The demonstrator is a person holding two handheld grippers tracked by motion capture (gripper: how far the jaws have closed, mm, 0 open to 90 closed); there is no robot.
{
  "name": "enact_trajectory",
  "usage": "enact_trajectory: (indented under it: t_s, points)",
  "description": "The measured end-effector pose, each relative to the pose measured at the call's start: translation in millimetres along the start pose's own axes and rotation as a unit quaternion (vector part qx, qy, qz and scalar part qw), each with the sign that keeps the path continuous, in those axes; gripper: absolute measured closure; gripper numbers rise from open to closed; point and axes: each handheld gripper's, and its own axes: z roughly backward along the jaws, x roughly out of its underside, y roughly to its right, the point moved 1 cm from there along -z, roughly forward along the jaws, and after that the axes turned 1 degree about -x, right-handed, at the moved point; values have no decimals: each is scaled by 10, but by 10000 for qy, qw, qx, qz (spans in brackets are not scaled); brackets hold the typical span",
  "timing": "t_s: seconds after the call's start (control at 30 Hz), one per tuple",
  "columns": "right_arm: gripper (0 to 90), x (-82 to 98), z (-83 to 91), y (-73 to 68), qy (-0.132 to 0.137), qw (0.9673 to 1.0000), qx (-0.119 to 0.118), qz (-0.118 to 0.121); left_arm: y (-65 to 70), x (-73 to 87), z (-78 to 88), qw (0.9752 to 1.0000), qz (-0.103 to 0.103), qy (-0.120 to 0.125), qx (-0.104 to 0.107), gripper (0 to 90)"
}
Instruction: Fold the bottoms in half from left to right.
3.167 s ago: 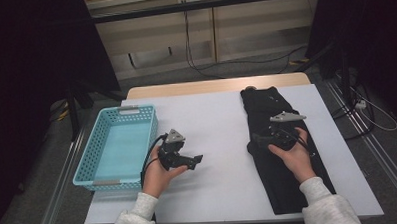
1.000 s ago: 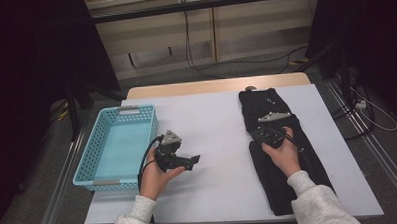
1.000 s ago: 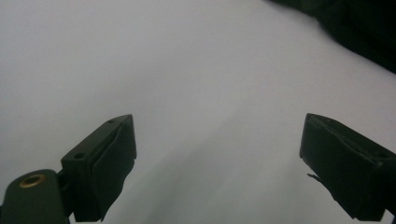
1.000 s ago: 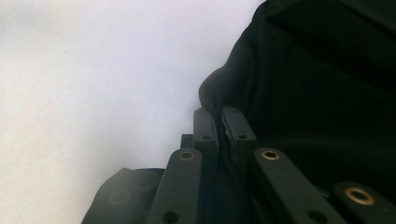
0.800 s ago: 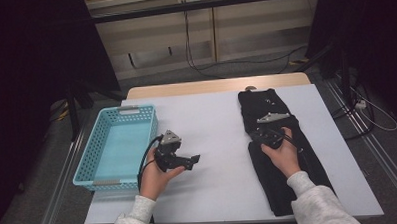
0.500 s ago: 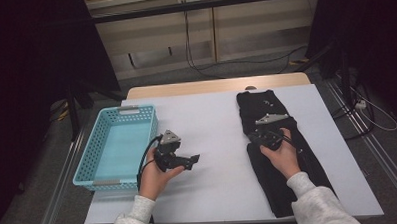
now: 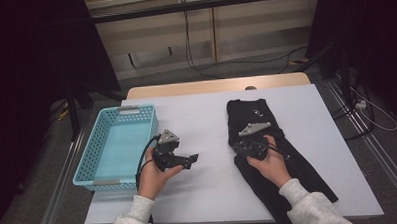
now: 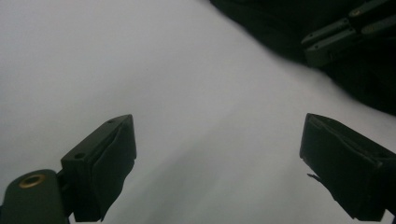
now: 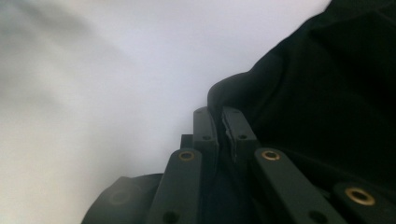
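A long black garment (image 7: 252, 111) lies on the right half of the white table (image 7: 202, 119), bunched where my right gripper (image 7: 237, 149) holds it. In the right gripper view the jaws stand pressed together on a fold at the black garment's (image 9: 322, 88) edge, my right gripper (image 9: 219, 116) shut on the cloth. My left gripper (image 7: 193, 159) rests in the hand left of centre, beside the basket, pointing right. In the left gripper view my left gripper (image 8: 217, 158) stands wide open over bare table, with the black garment (image 8: 261, 23) and the right gripper (image 8: 345, 35) farther off.
A light blue plastic basket (image 7: 131, 110) with nothing in it sits on the table's left side. Behind the table are a floor with cables and a low wooden wall. Metal rails run along both sides of the table.
My right hand has moved left with the garment's edge in its jaws, dragging the upper part of the garment leftward and bunching it. The left hand has stayed put.
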Motion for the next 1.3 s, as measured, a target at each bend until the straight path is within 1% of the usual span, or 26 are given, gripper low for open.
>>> enact_trajectory:
  t_s: [0.1,0.17,0.23,0.3,0.37,0.43,0.47,0.53,0.57,0.63,0.73,0.77,0.83,0.87,0.9,0.93,1.07,1.13,1.17,1.2,1.27,1.3]
  points:
    - [854,-18,-33,-136,-14,9996,-225,175,-6,2,0,10000,25,-1,-2,107]
    - [854,-26,-56,-249,-53,9987,-395,312,-13,2,2,10000,33,9,-9,107]
    - [854,-31,-74,-337,-86,9976,-535,437,-20,2,6,9999,91,44,-13,107]
    - [853,-37,-90,-444,-101,9956,-723,592,-30,-2,18,9999,109,61,-63,107]
    - [850,-32,-115,-557,-131,9925,-1042,631,-41,-9,30,9999,122,82,-85,107]
    - [827,-22,-135,-648,-116,9905,-1109,802,-43,-13,30,9998,136,94,-107,106]
    - [798,-25,-136,-668,-109,9904,-1096,829,-43,-15,26,9998,136,88,-116,106]
    - [741,-32,-132,-681,-111,9904,-1134,783,-45,-16,13,9998,136,73,-106,106]
    - [691,-38,-116,-673,-103,9907,-1141,731,-45,-17,6,9998,149,75,-116,106]
    - [601,-43,-85,-652,-67,9914,-1117,679,-49,-23,-7,9998,142,56,-131,106]
    - [515,-41,-13,-605,-47,9924,-1051,643,-53,-43,-42,9998,166,52,-117,106]
    - [468,-35,15,-578,-45,9928,-1033,604,-52,-47,-55,9998,187,49,-105,105]
    - [428,-25,69,-529,-22,9934,-1000,565,-51,-55,-97,9998,173,34,-90,105]
    - [407,-22,91,-512,-11,9939,-952,554,-48,-64,-124,9998,166,-12,-61,105]
    - [378,-16,130,-480,23,9950,-843,531,-47,-70,-142,9999,149,-25,-57,105]
    - [369,-12,154,-458,50,9956,-792,504,-39,-79,-177,9999,155,-43,-13,105]
    - [310,20,287,-345,196,9971,-647,347,-5,-117,-300,9998,156,-97,24,106]
    - [289,43,371,-283,279,9979,-524,276,9,-144,-362,9998,156,-127,76,109]
    - [289,50,398,-264,328,9979,-514,234,25,-157,-399,9997,199,-111,101,110]
    - [288,59,432,-240,387,9978,-507,172,28,-169,-428,9997,148,-152,108,112]
    - [284,78,483,-200,407,9985,-354,125,41,-195,-492,9997,144,-172,129,123]
    - [288,97,512,-171,409,9988,-216,140,50,-205,-522,9996,173,-180,128,132]
